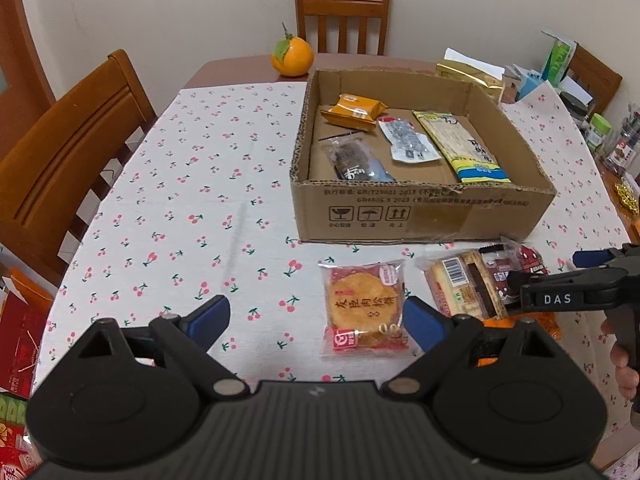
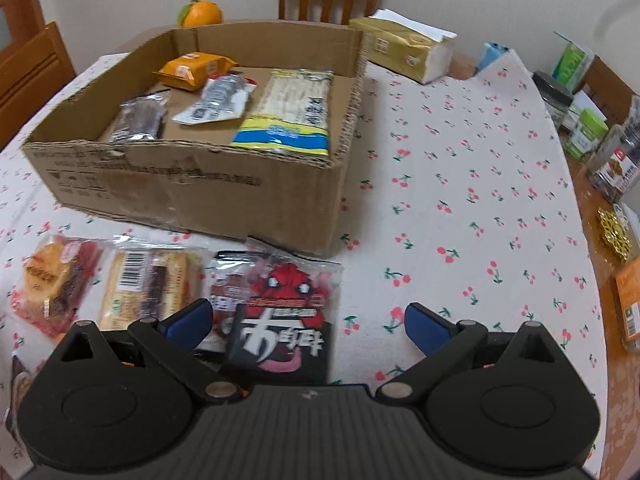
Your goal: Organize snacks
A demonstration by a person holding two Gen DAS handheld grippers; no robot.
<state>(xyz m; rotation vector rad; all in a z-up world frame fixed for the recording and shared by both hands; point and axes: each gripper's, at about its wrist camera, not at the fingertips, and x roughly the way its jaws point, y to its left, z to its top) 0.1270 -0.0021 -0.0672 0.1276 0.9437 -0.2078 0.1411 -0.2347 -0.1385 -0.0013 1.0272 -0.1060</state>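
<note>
— What can't you make out from your right wrist view?
— The red-and-black snack packet [image 2: 280,320] is blurred, its lower end hidden behind the gripper body.
— And your left?
— The barcoded packet [image 1: 460,286] is partly covered by your right gripper [image 1: 516,284]; an orange wrapper [image 1: 496,324] barely shows.

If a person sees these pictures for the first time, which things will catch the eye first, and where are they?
The cardboard box in the middle of the cherry-print tablecloth stands out first, with four snack packets lying inside. In front of it, more packets lie in a row, among them a round biscuit and a red-and-black packet. An orange sits behind the box.
</note>
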